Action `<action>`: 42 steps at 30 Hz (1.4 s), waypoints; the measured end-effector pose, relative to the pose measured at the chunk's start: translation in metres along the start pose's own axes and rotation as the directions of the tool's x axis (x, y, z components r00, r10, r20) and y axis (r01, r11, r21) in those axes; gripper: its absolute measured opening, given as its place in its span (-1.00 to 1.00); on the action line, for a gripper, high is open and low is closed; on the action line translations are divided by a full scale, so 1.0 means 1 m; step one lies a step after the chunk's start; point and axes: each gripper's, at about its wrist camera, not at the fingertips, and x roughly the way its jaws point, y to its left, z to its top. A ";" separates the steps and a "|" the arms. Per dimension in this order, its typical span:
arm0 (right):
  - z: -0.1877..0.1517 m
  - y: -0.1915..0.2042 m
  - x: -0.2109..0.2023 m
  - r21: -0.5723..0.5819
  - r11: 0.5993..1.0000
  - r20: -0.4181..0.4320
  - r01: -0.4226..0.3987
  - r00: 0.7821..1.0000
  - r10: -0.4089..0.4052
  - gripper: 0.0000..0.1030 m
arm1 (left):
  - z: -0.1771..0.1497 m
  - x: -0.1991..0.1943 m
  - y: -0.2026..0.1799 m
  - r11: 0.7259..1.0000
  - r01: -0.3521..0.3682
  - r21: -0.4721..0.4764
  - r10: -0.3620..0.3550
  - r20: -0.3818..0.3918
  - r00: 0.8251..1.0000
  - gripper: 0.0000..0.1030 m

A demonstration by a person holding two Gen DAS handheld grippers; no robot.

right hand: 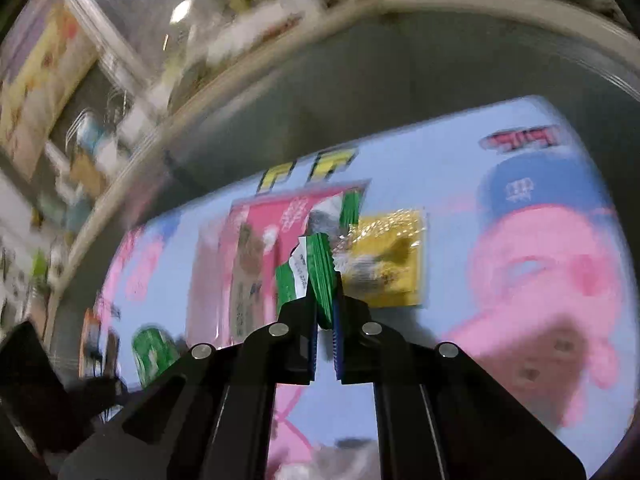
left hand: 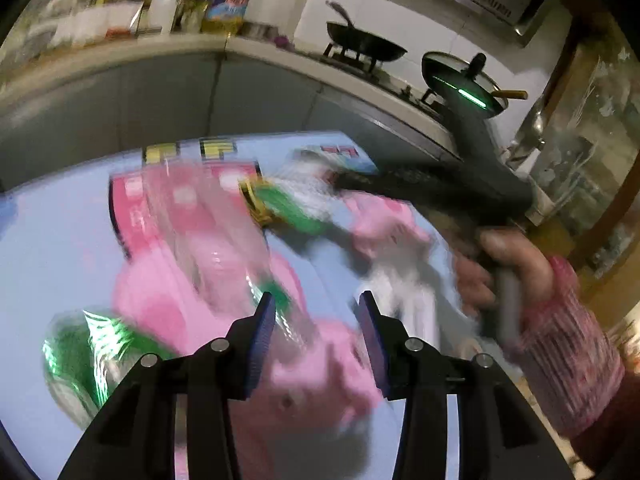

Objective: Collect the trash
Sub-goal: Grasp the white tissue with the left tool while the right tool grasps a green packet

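Note:
My right gripper [right hand: 325, 314] is shut on a torn green-and-white wrapper [right hand: 318, 268], lifted above the table. Below it on the table lie a yellow wrapper [right hand: 384, 268], a pink packet [right hand: 256, 248] and a small green piece [right hand: 154, 354]. From the left wrist, the right gripper [left hand: 344, 180] reaches in from the right with the green wrapper [left hand: 280, 204] at its tip, held by a hand [left hand: 500, 268]. My left gripper [left hand: 318, 340] has its pads apart. A blurred clear plastic piece with green print [left hand: 224, 248] runs down to the left pad; whether it is pinched is unclear.
The table [left hand: 40, 240] wears a light blue cover with pink cartoon pigs [right hand: 540, 280]. Grey cabinets and a counter [left hand: 192, 44] curve behind it, carrying bottles [left hand: 164, 4], a wok [left hand: 364, 46] and a lidded pan [left hand: 452, 76]. A sleeve [left hand: 568, 344] fills the right side.

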 end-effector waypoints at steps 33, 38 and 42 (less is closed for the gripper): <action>-0.092 -0.119 -0.079 0.326 0.933 0.206 -0.153 0.975 0.088 -0.88 | 0.086 0.202 -0.041 0.922 0.048 0.385 0.176 -0.525 0.832 -1.00; -0.097 -0.122 -0.086 0.349 0.924 0.230 -0.158 0.970 0.079 -0.88 | 0.064 0.189 -0.069 0.896 0.082 0.436 0.170 -0.508 0.844 -1.00; -0.104 -0.126 -0.096 0.359 0.919 0.245 -0.161 0.967 0.074 -0.88 | 0.059 0.177 -0.067 0.928 0.104 0.359 0.115 -0.538 0.835 -1.00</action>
